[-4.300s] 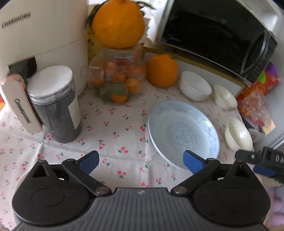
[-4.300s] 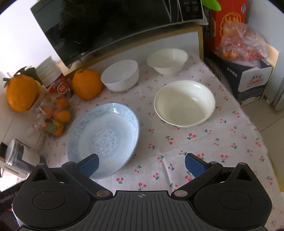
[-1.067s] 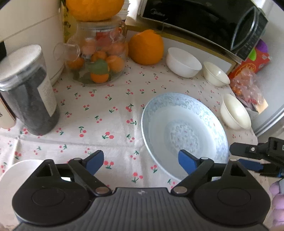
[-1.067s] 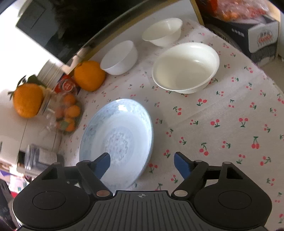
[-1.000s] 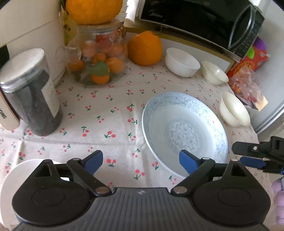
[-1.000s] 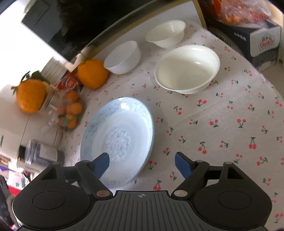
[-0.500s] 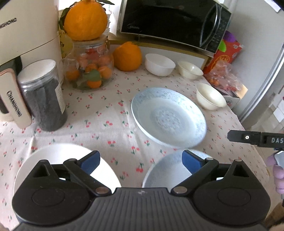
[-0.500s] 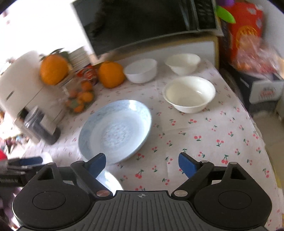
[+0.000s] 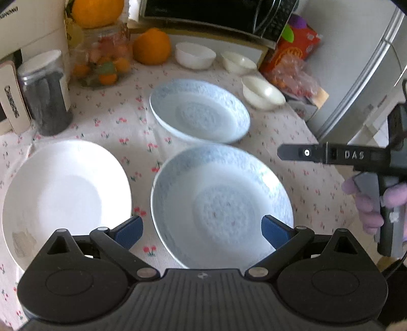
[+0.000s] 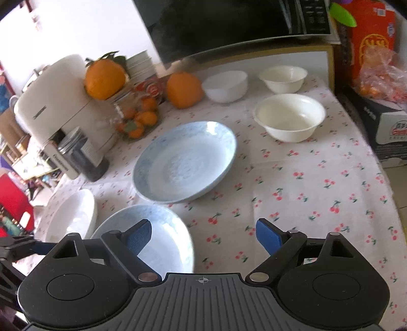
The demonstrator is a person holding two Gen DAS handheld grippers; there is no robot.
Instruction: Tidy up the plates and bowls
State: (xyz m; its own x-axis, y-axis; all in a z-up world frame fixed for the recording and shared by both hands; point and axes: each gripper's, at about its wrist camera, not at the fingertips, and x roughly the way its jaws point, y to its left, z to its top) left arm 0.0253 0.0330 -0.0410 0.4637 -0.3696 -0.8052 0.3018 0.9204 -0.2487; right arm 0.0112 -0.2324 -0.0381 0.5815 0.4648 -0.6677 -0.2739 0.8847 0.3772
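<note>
- The left gripper (image 9: 201, 230) is held with its blue-padded fingers spread wide apart; nothing is gripped between them.
- A pale blue patterned plate (image 9: 221, 203) is seen directly ahead of and between the left gripper's fingers, lying on the cherry-print tablecloth (image 9: 114, 127).
- A plain white plate (image 9: 63, 198) is seen beside the left finger, just to the left of the near blue plate and not touching it.
- A second blue patterned plate (image 9: 199, 110) lies farther ahead, beyond the near one, with a narrow strip of cloth between the two.
- Three white bowls are placed past it: a cream bowl (image 9: 262, 93) ahead to the right, and two smaller ones (image 9: 195, 54) (image 9: 237, 62) at the back, near the microwave (image 9: 216, 15).
- A large orange (image 9: 151, 45), a glass jar of small oranges (image 9: 104, 58) and a dark canister (image 9: 45, 91) stand ahead to the left.
- The right gripper (image 10: 203, 236) is likewise held open, its fingers wide apart and empty.
- In the right wrist view, the near blue plate (image 10: 162, 242) is partly covered by the left finger, the far blue plate (image 10: 185, 160) lies ahead, and the cream bowl (image 10: 290, 117) ahead to the right.
- The right gripper (image 9: 330, 154) is seen at the right edge of the left wrist view, held in a purple-gloved hand (image 9: 366, 203), off the side of the table.
</note>
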